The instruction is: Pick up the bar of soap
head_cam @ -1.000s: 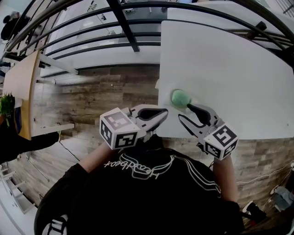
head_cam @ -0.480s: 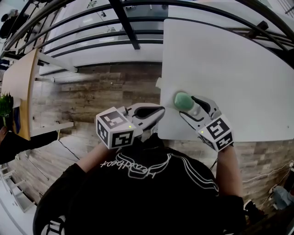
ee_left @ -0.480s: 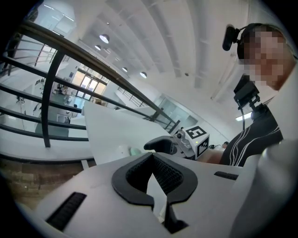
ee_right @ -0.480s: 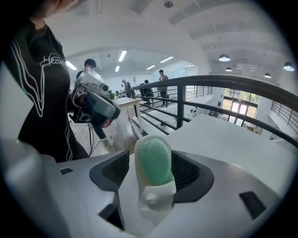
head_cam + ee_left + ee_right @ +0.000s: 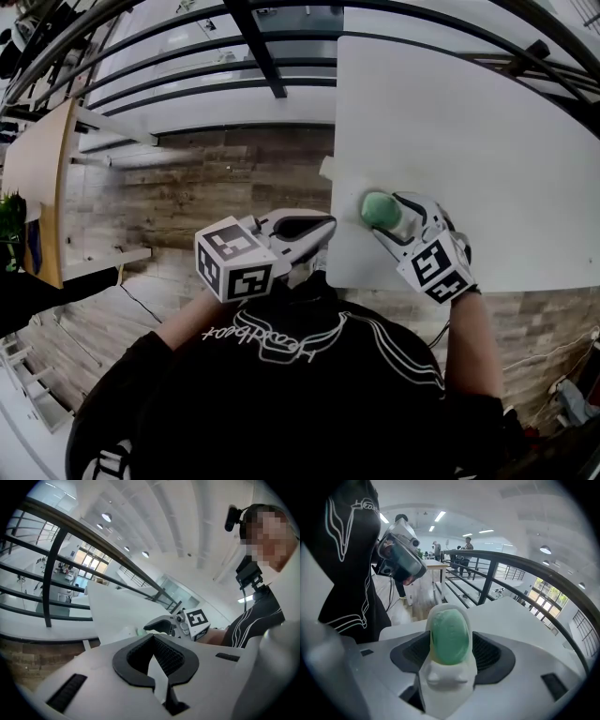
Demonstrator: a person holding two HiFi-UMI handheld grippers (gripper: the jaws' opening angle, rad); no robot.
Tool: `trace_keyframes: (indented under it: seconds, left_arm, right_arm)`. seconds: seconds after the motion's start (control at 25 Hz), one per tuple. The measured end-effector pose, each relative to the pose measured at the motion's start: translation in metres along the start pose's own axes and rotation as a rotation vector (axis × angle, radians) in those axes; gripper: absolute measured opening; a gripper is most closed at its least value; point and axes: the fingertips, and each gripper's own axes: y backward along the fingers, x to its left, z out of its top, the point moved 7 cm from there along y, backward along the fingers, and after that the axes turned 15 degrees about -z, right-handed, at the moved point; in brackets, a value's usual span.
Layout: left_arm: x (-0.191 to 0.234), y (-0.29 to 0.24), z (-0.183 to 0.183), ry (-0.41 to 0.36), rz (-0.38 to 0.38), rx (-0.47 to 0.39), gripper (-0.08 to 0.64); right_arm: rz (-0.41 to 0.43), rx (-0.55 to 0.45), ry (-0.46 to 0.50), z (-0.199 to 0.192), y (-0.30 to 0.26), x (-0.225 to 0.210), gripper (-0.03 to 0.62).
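White counter (image 5: 487, 141) fills the upper right of the head view, its near left corner just in front of the person. Wood plank floor (image 5: 187, 187) lies left of the counter, and a dark metal railing (image 5: 253, 47) runs past the counter's far side. The person's black top with white line print (image 5: 300, 394) is below the counter's near edge. Left gripper (image 5: 328, 225) is off the counter's left edge, over the floor beside the near left corner. Its fingers are clenched tip to tip with nothing between them, which the left gripper view confirms. Right gripper (image 5: 386, 214) is over the counter's near left corner, angled down toward the surface. Its fingers (image 5: 490, 656) are released and spread wide and have just been opening. They straddle the soap, one on each side, very close to it but not visibly clamping. The green bar of soap (image 5: 380, 208) sits on the counter near that left corner, close to the left edge. In the right gripper view it rests in a small white soap holder (image 5: 445, 677), dead centre between the fingers.
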Motion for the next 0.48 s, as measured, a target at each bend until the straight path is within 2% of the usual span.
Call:
trace_keyframes:
  seconds: [0.48]
  left_arm:
    - [0.0104,0.0023,-0.001,-0.011,-0.003,0.011,0.005]
  right_arm:
    - [0.021,0.03,0.012,0.0007,-0.0103,0.0014,0.23]
